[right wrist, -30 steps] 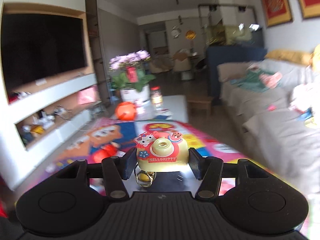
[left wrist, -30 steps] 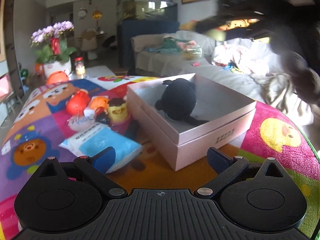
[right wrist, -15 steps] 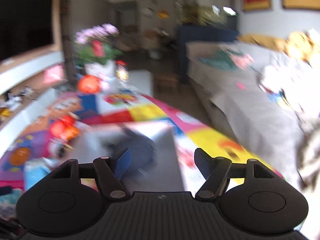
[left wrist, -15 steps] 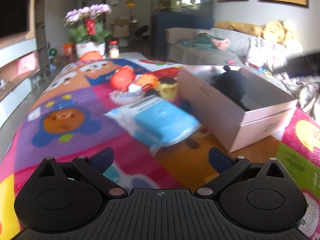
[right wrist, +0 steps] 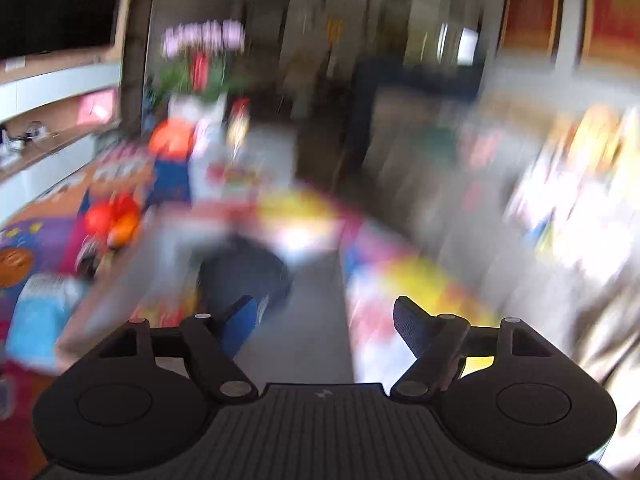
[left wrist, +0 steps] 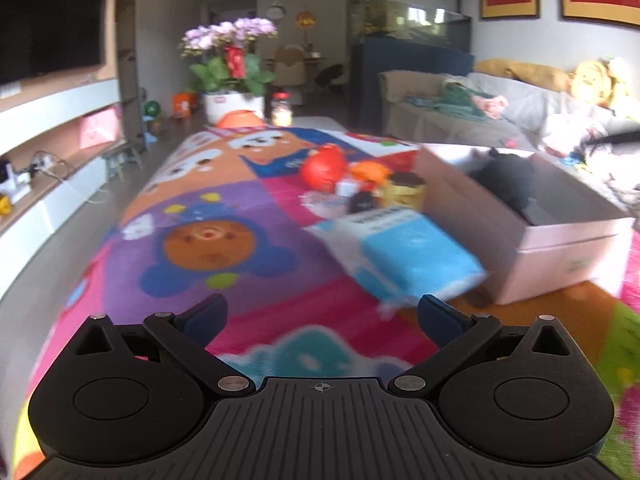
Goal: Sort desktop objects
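In the left wrist view my left gripper (left wrist: 322, 320) stands open and empty over the colourful play mat (left wrist: 208, 248). Ahead and to its right lies a blue-and-white tissue pack (left wrist: 404, 256). Beyond it sit a red toy (left wrist: 324, 166), an orange toy (left wrist: 370, 172) and a yellow toy with a dark top (left wrist: 406, 192). A pale open box (left wrist: 560, 236) at the right holds a black plush toy (left wrist: 506, 184). The right wrist view is heavily blurred. My right gripper (right wrist: 324, 320) hangs above the box (right wrist: 312, 320), jaws opening, nothing between them; the black plush (right wrist: 244, 276) lies below it.
A flower pot (left wrist: 230, 80) and a small jar (left wrist: 281, 109) stand at the far end of the mat. A TV shelf unit (left wrist: 48, 128) runs along the left. A grey sofa (left wrist: 500, 120) with clothes and a yellow plush toy lies at the right.
My right gripper let go of the yellow toy camera and now stands empty over the box, tilted lower. The left gripper swung left, so the box slid to the right of its view.
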Demonstrator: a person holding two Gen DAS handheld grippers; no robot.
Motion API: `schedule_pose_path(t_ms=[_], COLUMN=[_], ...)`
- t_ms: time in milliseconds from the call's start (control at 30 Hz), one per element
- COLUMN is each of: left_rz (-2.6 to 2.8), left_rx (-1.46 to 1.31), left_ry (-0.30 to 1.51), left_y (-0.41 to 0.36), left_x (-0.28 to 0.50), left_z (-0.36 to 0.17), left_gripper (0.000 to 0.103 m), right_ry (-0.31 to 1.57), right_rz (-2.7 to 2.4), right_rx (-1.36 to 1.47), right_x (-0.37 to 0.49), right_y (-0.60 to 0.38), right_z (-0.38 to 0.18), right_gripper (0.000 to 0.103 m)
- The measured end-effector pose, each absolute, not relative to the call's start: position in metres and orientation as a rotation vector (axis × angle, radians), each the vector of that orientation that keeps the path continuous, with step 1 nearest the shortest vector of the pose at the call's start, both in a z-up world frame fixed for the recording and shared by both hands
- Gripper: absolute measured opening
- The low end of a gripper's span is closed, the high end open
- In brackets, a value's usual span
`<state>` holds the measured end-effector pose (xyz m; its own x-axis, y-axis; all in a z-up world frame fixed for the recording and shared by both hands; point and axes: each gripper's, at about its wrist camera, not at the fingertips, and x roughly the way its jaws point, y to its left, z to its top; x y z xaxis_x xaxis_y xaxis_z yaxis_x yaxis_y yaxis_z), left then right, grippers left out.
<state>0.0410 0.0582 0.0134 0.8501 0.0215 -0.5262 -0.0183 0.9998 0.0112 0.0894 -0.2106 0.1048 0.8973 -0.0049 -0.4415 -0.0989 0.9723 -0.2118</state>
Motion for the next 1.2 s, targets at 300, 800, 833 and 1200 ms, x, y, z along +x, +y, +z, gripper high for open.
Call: schedule_pose_path(t_ms=[300,800,833,1200], left_rz=[0.041,0.038,0.035,0.028], left_rx=[-0.199,-0.426,-0.426,-0.425], left_ry=[0.53,0.546,0.545,0.535], left_y=[0.094,0.124,0.124,0.124], left_x=[0.044,0.047,0.048,0.046], left_z=[0.011,0.005,0.004,0.004], left_gripper=[0.103,0.103,0.103,0.103], right_ry=[0.808,1.025,1.037,1.276], right_rz=[0.411,0.338,0.362,0.67], right_rx=[0.037,-0.12,-0.122,-0.056], right_x=[0.219,0.353,0.352,0.247], right_y=[-0.091,0.029,0.028,0.009], right_z=[0.167,0.052,0.052,0.051], right_gripper=[0.087,0.055,0.05,0.044])
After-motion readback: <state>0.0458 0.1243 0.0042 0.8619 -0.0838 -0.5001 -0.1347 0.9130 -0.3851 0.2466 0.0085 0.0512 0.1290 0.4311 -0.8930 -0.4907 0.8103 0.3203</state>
